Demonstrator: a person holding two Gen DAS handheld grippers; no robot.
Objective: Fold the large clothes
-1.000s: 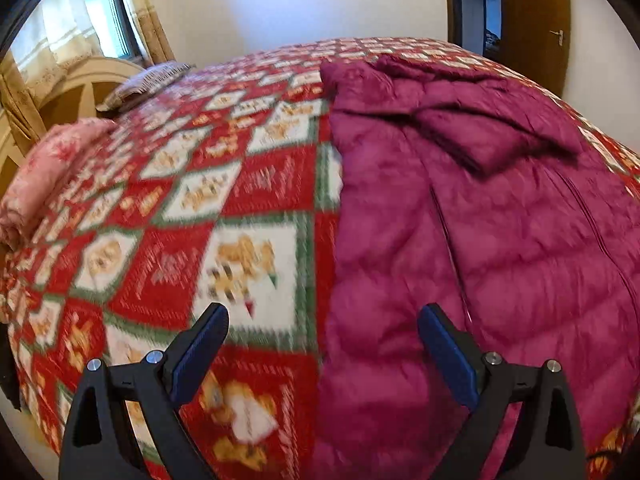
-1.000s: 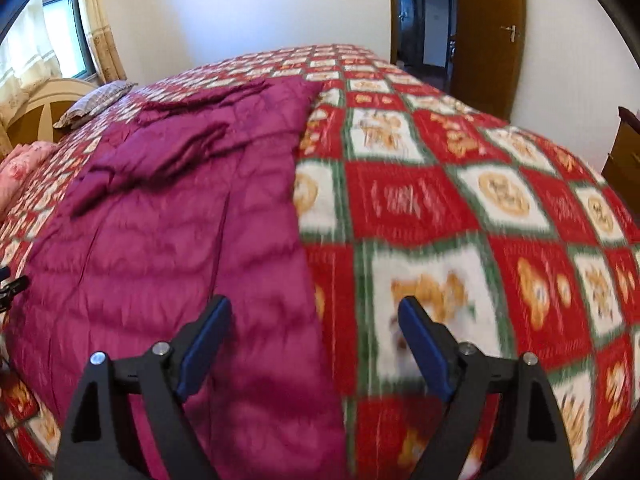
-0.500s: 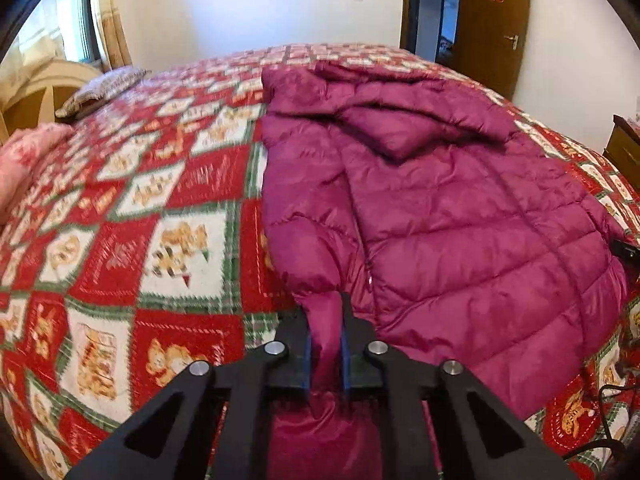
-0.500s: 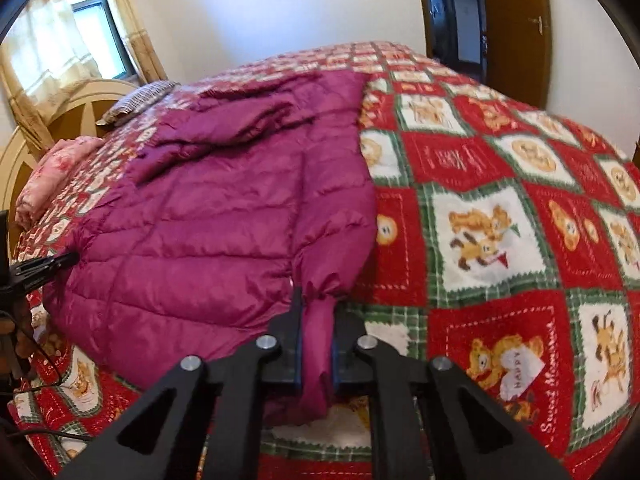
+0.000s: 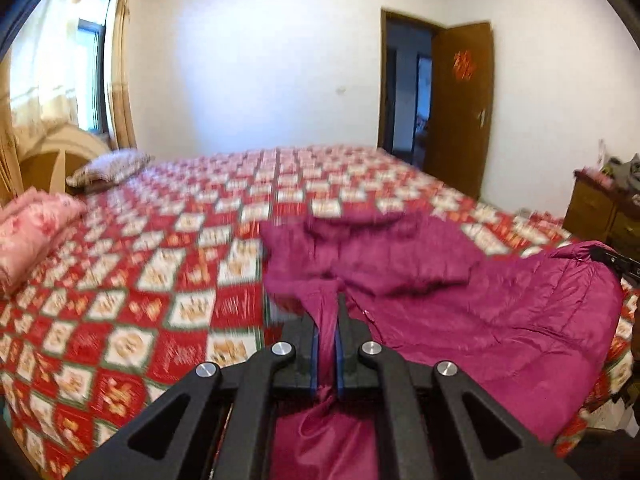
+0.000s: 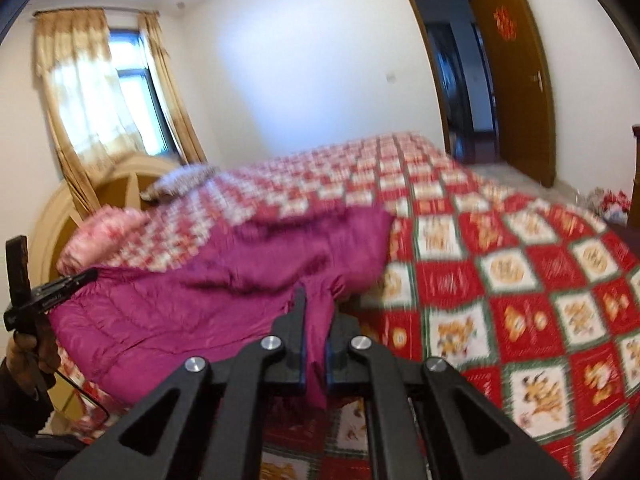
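Observation:
A large magenta quilted jacket [image 5: 480, 312] lies on a bed with a red, white and green patchwork quilt [image 5: 160, 272]. My left gripper [image 5: 328, 344] is shut on the jacket's hem at its left corner and holds it lifted above the bed. My right gripper [image 6: 316, 348] is shut on the hem at the jacket's [image 6: 192, 304] right corner, also lifted. The near part of the jacket hangs raised between the two grippers. The far part with hood and sleeves rests on the quilt [image 6: 520, 280]. Each gripper shows at the edge of the other's view.
A pink folded blanket [image 5: 28, 236] and a patterned pillow [image 5: 108, 164] lie by the curved headboard [image 6: 92, 200] at the left. A brown door [image 5: 460, 104] stands open at the back right. A wooden dresser [image 5: 600, 208] stands at the right. The window has curtains [image 6: 80, 92].
Both grippers closed on the jacket's hem corners a second ago. Since then they have lifted the hem up and the views now tilt higher toward the far wall.

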